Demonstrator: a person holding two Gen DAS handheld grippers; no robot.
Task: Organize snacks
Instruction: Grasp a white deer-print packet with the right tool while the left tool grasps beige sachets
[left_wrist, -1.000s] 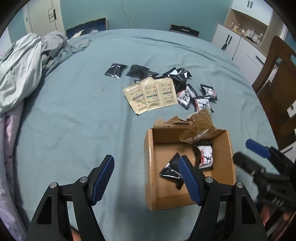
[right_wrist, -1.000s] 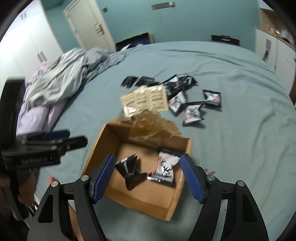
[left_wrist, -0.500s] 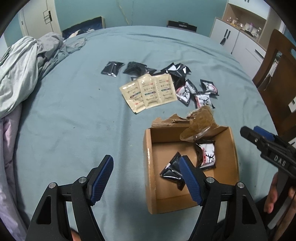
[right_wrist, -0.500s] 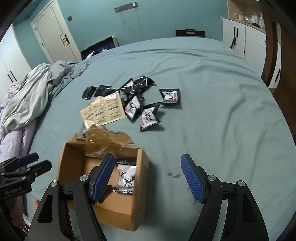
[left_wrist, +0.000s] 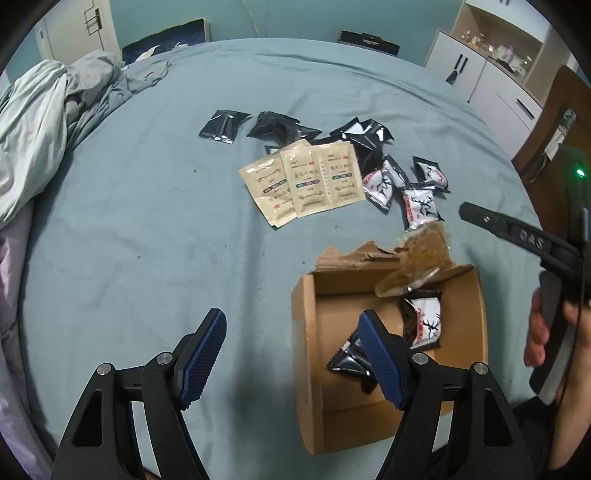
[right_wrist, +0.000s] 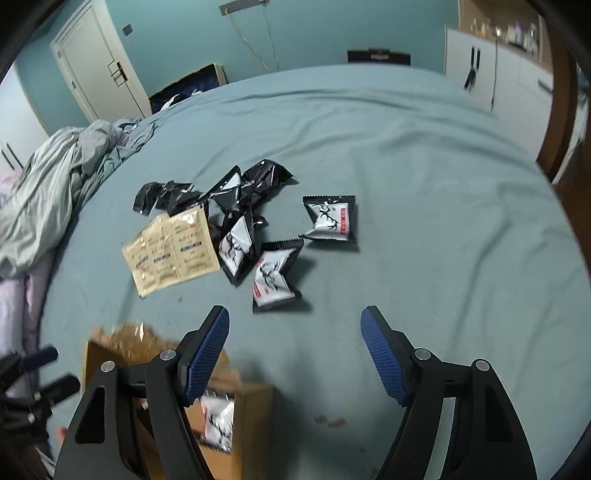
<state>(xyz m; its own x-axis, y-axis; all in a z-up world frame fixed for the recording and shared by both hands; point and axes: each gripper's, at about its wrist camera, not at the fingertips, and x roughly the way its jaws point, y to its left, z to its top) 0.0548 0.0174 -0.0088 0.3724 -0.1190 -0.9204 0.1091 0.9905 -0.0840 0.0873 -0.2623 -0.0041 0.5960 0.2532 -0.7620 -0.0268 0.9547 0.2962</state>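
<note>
A teal bed holds a loose heap of small snack packets, black or white with a deer print, beside three tan sachets. A cardboard box near the front already holds a few packets. The right claw hovers wide open and empty just short of the heap; the left claw is also wide open and empty beside the box. The packets look light, crinkly and slippery, so pinching a flat sealed edge seems safest.
</note>
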